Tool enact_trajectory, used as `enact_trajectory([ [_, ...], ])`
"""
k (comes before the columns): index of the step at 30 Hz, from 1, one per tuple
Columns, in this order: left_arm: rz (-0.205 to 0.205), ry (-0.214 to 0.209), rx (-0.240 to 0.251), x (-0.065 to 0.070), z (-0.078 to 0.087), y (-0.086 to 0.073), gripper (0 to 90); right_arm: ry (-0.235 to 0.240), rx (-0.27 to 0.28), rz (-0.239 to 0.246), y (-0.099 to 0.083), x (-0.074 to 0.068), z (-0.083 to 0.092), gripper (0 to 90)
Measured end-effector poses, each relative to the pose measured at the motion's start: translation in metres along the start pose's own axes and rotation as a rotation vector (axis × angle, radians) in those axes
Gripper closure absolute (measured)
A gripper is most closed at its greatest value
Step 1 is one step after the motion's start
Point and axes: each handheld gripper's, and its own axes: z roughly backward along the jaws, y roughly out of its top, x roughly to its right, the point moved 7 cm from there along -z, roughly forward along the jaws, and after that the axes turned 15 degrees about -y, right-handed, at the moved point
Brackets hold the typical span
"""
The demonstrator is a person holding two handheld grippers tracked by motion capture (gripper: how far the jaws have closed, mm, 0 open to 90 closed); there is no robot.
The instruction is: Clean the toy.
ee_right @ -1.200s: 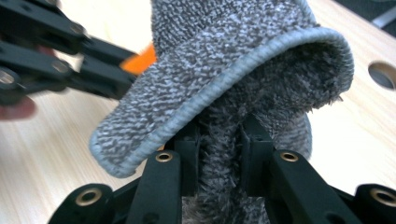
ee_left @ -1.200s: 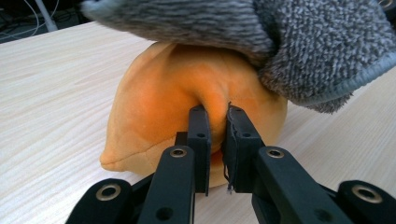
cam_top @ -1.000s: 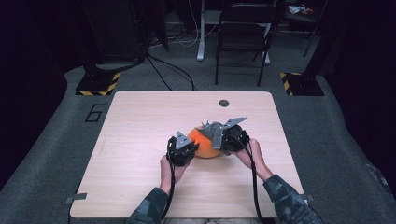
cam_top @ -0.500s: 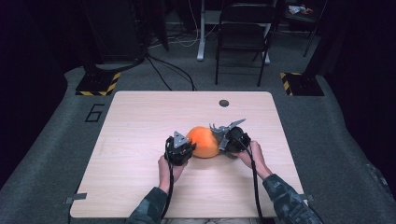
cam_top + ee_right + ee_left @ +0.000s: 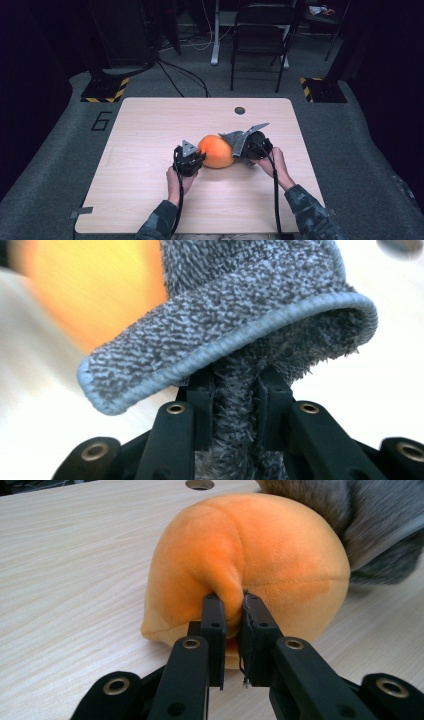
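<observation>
An orange plush ball rests on the wooden table near its middle. My left gripper is at its left side, shut on a pinched fold of the orange plush; the left gripper holds that fold between its jaws. A grey towel cloth lies against the ball's right side. My right gripper is shut on a bunched part of the grey cloth, and the right gripper has the fabric squeezed between its jaws. The orange ball is blurred behind the cloth.
A round cable hole is in the table's far side. A folding chair and a desk leg stand beyond the table on the carpet. Bare tabletop lies left and in front of the ball.
The right gripper has drawn the grey cloth off the top of the ball toward the right, so more orange shows. The left gripper has stayed in place.
</observation>
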Motion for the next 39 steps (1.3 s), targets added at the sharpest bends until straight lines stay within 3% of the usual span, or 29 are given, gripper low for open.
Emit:
enact_trajectory([
  [3, 0.003, 0.005, -0.001, 0.0, 0.0, 0.0, 81.8, 0.033, 0.03, 0.048, 0.008, -0.017, 0.011, 73.0],
  [6, 0.001, 0.003, 0.001, 0.0, 0.001, 0.0, 81.5, 0.004, 0.024, 0.087, 0.006, -0.029, 0.002, 73.1],
  [9, -0.018, 0.0, -0.005, 0.002, 0.001, 0.001, 77.7, 0.008, 0.029, 0.069, 0.004, -0.025, -0.003, 73.2],
  [12, -0.082, 0.006, -0.048, 0.004, 0.003, 0.003, 62.2, 0.007, 0.031, 0.052, 0.003, -0.019, -0.005, 73.1],
  [17, -0.134, 0.03, -0.086, 0.005, 0.001, 0.004, 46.0, 0.019, 0.022, 0.037, 0.002, -0.014, -0.007, 73.1],
  [18, -0.151, 0.041, -0.105, 0.005, 0.0, 0.003, 44.8, 0.02, 0.023, 0.041, 0.001, -0.014, -0.007, 73.1],
  [21, -0.169, 0.03, -0.103, 0.007, -0.008, 0.001, 41.3, 0.023, 0.023, 0.046, 0.001, -0.014, -0.007, 73.2],
  [23, -0.19, 0.012, -0.091, 0.009, -0.012, 0.0, 44.2, 0.02, 0.021, 0.048, 0.001, -0.014, -0.007, 73.2],
  [26, -0.204, 0.021, -0.078, 0.012, -0.017, -0.003, 62.1, 0.017, 0.019, 0.041, 0.0, -0.013, -0.009, 73.1],
  [29, -0.18, 0.013, -0.063, 0.014, -0.017, -0.003, 75.2, 0.012, 0.022, 0.036, 0.0, -0.011, -0.008, 73.3],
  [31, -0.166, 0.01, -0.042, 0.014, -0.016, -0.001, 78.5, 0.012, 0.022, 0.033, 0.001, -0.009, -0.007, 73.3],
  [39, -0.038, -0.08, 0.035, 0.021, -0.005, 0.012, 80.9, 0.008, 0.036, 0.016, 0.006, 0.0, 0.007, 73.6],
])
